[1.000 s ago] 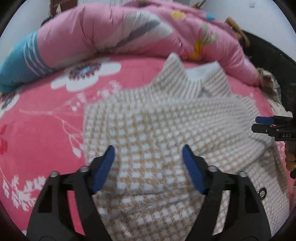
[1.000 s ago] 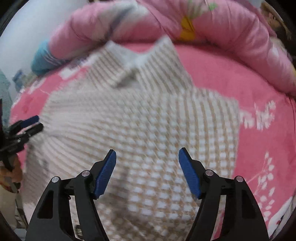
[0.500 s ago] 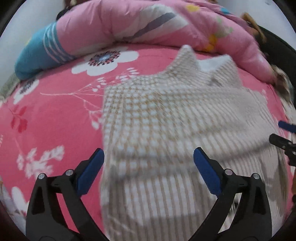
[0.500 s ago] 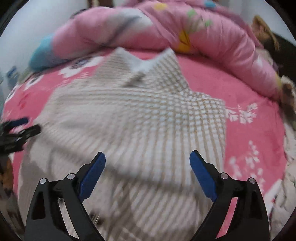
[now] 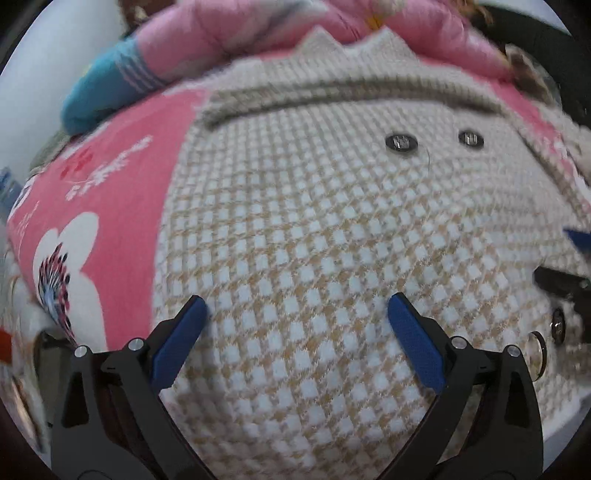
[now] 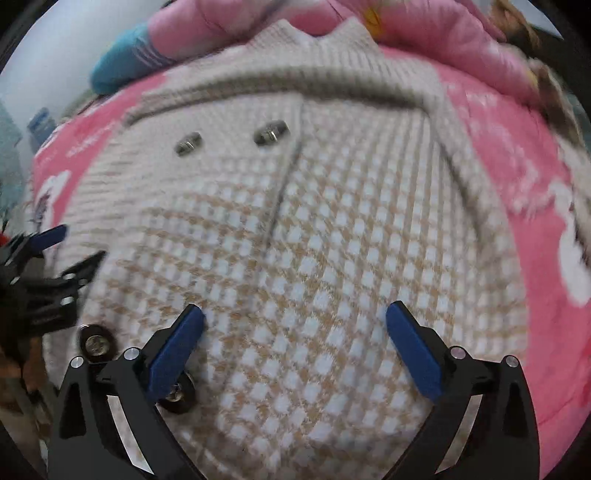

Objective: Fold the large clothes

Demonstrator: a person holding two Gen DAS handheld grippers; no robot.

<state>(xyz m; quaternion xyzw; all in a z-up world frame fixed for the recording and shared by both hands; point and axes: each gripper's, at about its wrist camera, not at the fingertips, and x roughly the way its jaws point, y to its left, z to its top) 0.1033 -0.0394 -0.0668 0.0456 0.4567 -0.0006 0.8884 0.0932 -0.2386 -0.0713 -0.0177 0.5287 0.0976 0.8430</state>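
Both grippers are over the coat now. The checked coat point(image 5: 314, 240), white and tan houndstooth, lies spread on the pink floral bedspread point(image 5: 122, 192) and fills the middle of both wrist views, its pointed collar up at the top edge against the rolled pink quilt point(image 5: 229, 33).

Left gripper point(image 5: 295, 317): jaws wide apart, having just been opening, blue pads standing clear of the weave with only flat fabric below them. Nothing is pinched. Its left pad sits right at the coat's left edge, where cloth meets pink sheet. Two dark metal buttons point(image 5: 400, 142) show in the upper right of this view, and more buttons sit at the lower right near the other tool.

Right gripper point(image 6: 295, 325): also spread wide, jaws just been opening too, nothing clamped between the pads. The coat's front seam runs down the centre of the frame above it. Two buttons appear in the upper left, another pair at lower left beside the left finger.

In the right wrist view the left gripper pokes in at the left edge of the frame, over the coat's side. A fold line crosses the coat near the top in both views. The pictures are a little smeared.
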